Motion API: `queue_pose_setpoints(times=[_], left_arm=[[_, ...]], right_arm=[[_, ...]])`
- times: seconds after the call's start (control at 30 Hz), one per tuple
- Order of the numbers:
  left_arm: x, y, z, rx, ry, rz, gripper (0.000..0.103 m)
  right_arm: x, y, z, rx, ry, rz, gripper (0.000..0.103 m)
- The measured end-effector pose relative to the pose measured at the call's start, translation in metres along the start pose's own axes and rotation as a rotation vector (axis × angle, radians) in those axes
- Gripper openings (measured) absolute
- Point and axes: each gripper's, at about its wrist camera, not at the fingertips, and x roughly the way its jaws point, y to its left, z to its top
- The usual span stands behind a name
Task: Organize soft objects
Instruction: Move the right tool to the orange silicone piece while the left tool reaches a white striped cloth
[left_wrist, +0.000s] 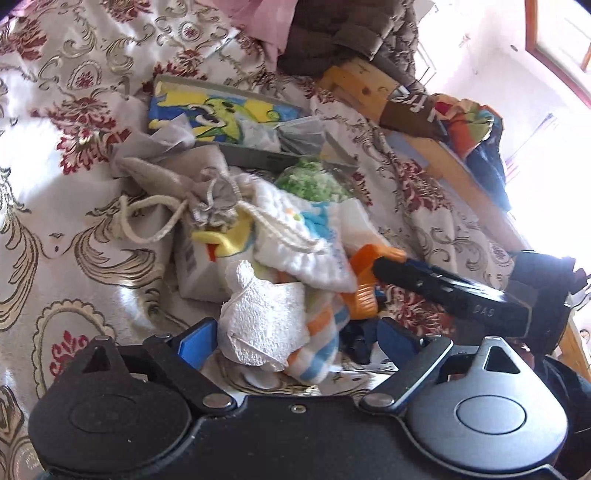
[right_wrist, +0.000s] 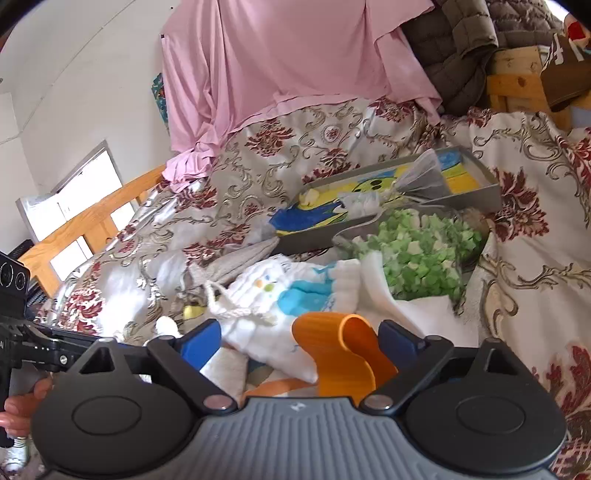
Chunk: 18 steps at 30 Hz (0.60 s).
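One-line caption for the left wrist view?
Left gripper open around a white towel on a cluttered floral bedspread.

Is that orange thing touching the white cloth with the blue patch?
Touching. In the right wrist view, the orange piece lies directly over the cloth's near edge, with no gap.

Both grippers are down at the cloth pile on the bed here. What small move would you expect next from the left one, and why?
Probably closing the left gripper. Its jaws stand open around the white terry cloth, which sits between them with the striped cloth beside it. The grey tray beyond looks like the likely destination. The right gripper is open too, with an orange piece between its jaws.
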Motion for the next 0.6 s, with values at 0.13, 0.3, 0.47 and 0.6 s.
queue_pose_setpoints(times=[0.13,0.3,0.47,0.6], left_arm=[[-0.005,-0.012,-0.003,-0.003,-0.019,-0.02,0.085],[-0.001,-0.021,-0.01,-0.001,-0.022,-0.014,0.079],[0.007,-0.032,-0.015,0.024,-0.021,0.008,0.069],[0.011,-0.038,-0.017,0.042,-0.034,0.05,0.06]], right_arm=[[-0.004,0.003,-0.001,0.025,0.021,0.041,0.091],[-0.002,0.004,-0.003,0.019,0.055,0.031,0.083],[0.003,0.003,-0.005,0.016,0.071,0.016,0.078],[0.006,0.004,-0.005,-0.008,0.07,-0.015,0.078]])
